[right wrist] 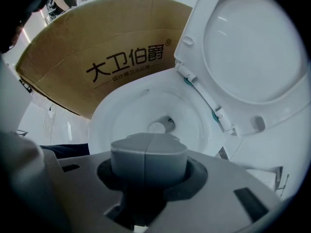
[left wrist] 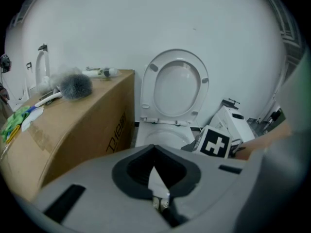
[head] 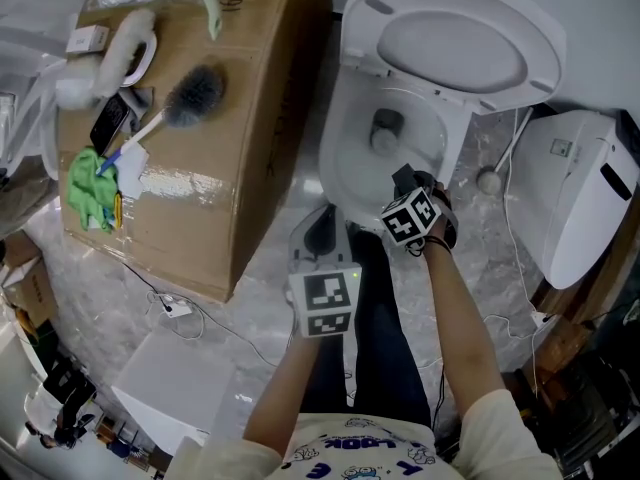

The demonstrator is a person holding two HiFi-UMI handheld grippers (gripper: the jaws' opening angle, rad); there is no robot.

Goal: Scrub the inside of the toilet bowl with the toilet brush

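Pre-grasp stage; no scrubbing yet. toilet brush (head: 163, 116) lying flat on top of the cardboard box (head: 210, 183), left of the toilet bowl (head: 350, 168) in the head view. Grey bristle end nearer the bowl, handle end pointing away from it toward a green cloth (head: 88, 186). Untouched by either tool.

Bowl open, lid (head: 460, 38) tipped up, inside bare and reachable.

left gripper (left wrist: 154, 149) low, just in front of the bowl and aimed at it, jaws closed tip to tip on nothing. right gripper (right wrist: 147, 152) just over the bowl's near rim, looking down into it, jaws pressed flat together, also empty.

Next, probably:
- Swing one gripper off the bowl and over to the box top.
- Spread the jaws and come down across the thin handle, not the bristles.
- Pick mid-handle, clear of the cloth and clutter at the end far from the bowl.
- Carry it bristles-down into the bowl.

Risk: slim handle rolling or twisting in the pinch once pressed against the bowl wall.
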